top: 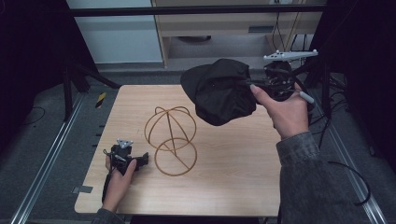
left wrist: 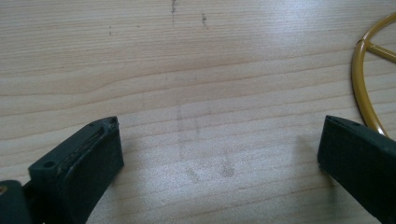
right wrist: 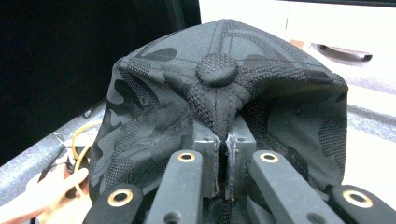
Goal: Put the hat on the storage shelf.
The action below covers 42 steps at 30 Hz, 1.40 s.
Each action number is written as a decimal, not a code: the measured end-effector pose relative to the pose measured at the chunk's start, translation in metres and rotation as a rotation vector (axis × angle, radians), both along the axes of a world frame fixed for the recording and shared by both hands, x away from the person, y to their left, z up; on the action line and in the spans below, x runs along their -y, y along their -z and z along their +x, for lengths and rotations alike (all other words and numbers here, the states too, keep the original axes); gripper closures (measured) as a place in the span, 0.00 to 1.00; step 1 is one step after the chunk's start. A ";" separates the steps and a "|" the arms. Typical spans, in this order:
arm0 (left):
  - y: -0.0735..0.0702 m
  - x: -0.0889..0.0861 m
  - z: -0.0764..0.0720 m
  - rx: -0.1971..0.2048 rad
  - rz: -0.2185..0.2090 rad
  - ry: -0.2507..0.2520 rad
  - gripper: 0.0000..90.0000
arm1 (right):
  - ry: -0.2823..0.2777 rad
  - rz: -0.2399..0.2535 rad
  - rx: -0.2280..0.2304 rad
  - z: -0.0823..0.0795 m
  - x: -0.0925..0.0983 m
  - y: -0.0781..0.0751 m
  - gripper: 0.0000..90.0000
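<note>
A black camouflage cap (top: 218, 91) hangs in the air above the table's far right. My right gripper (top: 250, 85) is shut on its crown fabric; in the right gripper view the jaws pinch a fold just below the cap's top button (right wrist: 216, 69). A gold wire hat stand (top: 171, 139), a dome cage on a ring base, stands at the table's middle, left of and below the cap. My left gripper (top: 144, 159) rests on the table at the front left, open, beside the stand's ring base (left wrist: 363, 93). Bare wood lies between its fingertips (left wrist: 102, 144).
The wooden table (top: 233, 177) sits between metal rails on a grey floor. A cabinet (top: 233, 28) and a white panel stand behind it. Cables (top: 345, 177) trail at the right. A black tripod leg (top: 88, 74) stands at the far left.
</note>
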<state>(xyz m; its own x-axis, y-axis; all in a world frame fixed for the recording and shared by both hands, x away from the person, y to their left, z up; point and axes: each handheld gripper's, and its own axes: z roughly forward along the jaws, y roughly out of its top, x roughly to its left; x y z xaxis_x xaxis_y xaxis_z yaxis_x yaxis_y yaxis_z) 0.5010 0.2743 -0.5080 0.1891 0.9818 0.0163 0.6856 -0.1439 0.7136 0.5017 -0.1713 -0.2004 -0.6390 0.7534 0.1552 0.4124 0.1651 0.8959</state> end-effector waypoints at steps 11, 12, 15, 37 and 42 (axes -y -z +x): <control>0.000 0.001 0.000 0.002 -0.001 0.003 0.00 | -0.073 0.059 0.001 0.000 -0.027 -0.004 0.95; 0.000 0.001 0.000 0.002 -0.002 0.003 0.00 | -0.094 0.060 -0.008 0.000 -0.034 -0.003 0.95; 0.000 0.001 0.000 0.001 -0.001 0.003 0.00 | -0.116 0.061 -0.015 -0.001 -0.042 -0.002 0.95; 0.000 0.000 0.000 -0.003 0.001 0.016 0.00 | -0.253 -0.010 -0.088 0.000 -0.102 0.026 0.95; 0.000 0.000 0.001 -0.003 0.000 0.016 0.00 | -0.264 -0.004 -0.110 0.001 -0.105 0.034 0.95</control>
<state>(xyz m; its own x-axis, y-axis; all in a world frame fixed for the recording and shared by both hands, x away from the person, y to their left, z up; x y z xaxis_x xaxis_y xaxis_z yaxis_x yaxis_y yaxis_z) 0.5015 0.2742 -0.5077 0.2045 0.9787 0.0160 0.6854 -0.1548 0.7115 0.5028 -0.0659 -0.2340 -0.7925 0.5641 0.2318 0.4491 0.2827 0.8476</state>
